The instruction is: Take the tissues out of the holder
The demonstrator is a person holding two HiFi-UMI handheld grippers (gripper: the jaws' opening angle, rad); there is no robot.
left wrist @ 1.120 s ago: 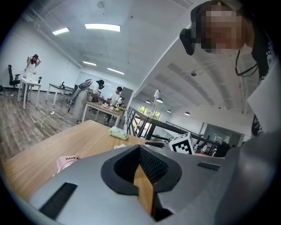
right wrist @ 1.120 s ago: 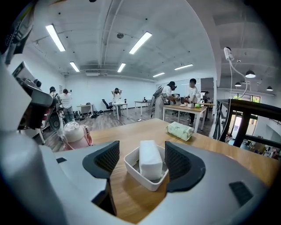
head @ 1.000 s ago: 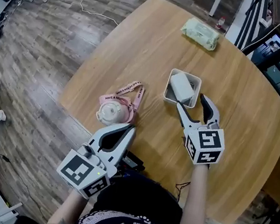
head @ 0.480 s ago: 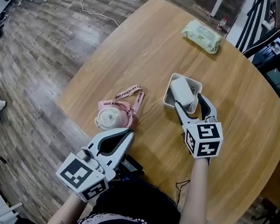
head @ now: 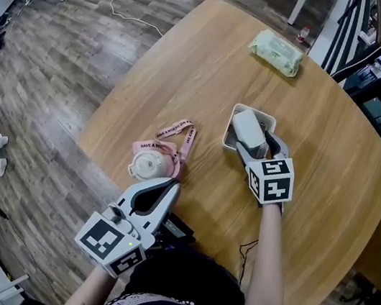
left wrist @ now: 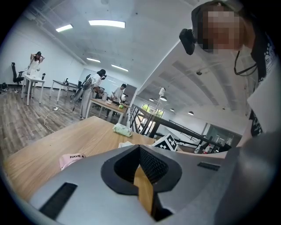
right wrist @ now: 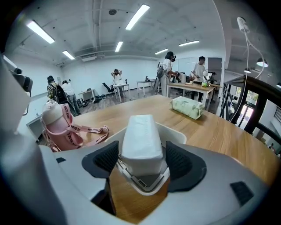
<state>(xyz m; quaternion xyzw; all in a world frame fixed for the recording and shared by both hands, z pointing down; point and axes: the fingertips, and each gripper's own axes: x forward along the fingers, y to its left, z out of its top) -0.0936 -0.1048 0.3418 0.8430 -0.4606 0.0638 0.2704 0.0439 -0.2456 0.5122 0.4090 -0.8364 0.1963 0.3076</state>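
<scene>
A white tissue pack [head: 247,127] stands tilted in a white open holder [head: 256,111] near the middle of the round wooden table. My right gripper [head: 258,144] reaches over the holder's near corner, open, one jaw on each side of the pack. In the right gripper view the tissue pack [right wrist: 141,136] fills the space between the pads, which lie very close to its sides, and the holder [right wrist: 175,129] rim shows behind. My left gripper [head: 170,183] hangs at the table's near edge, shut and holding nothing; the left gripper view shows its tips [left wrist: 139,151] meeting.
A pink and white bottle with a pink lanyard [head: 148,165] lies left of the holder, just ahead of the left gripper. A green wipes packet [head: 275,51] sits at the table's far side. People and desks stand far off in the room.
My right gripper has moved forward from just short of the holder until its jaws straddle the tissue pack. The left gripper has barely shifted.
</scene>
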